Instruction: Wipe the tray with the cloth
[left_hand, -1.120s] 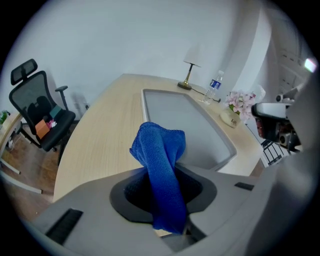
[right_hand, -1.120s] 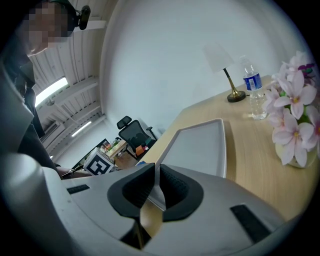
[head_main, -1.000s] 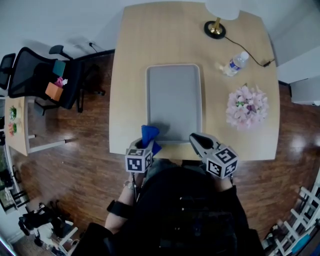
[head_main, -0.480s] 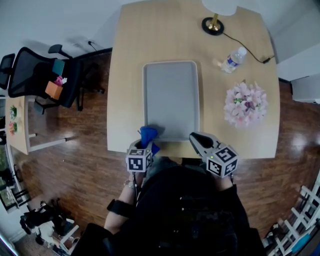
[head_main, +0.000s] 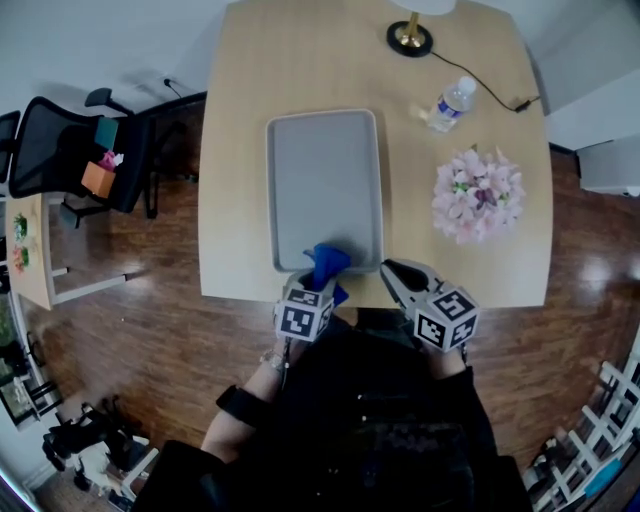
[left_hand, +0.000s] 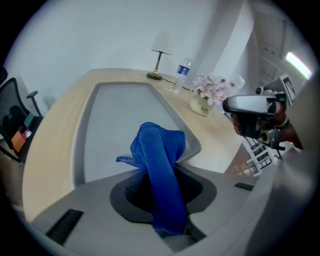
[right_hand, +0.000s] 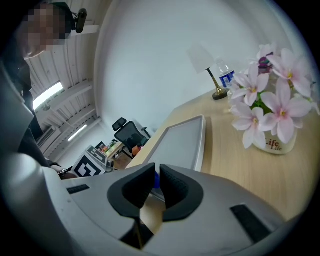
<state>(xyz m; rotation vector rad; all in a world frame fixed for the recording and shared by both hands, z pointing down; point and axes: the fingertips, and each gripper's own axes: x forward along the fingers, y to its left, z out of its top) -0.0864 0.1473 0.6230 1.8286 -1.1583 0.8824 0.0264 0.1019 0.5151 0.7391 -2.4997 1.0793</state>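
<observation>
Chair stands off to the left of the table. On the table the grey tray lies lengthwise away from me. My left gripper has its fingers clamped on the blue cloth, which bunches out over the tray's near end; whether it touches the tray I cannot tell. My right gripper, just beside the tray's near right corner, has its fingers nearly together on nothing. Pink flowers sit further right.
</observation>
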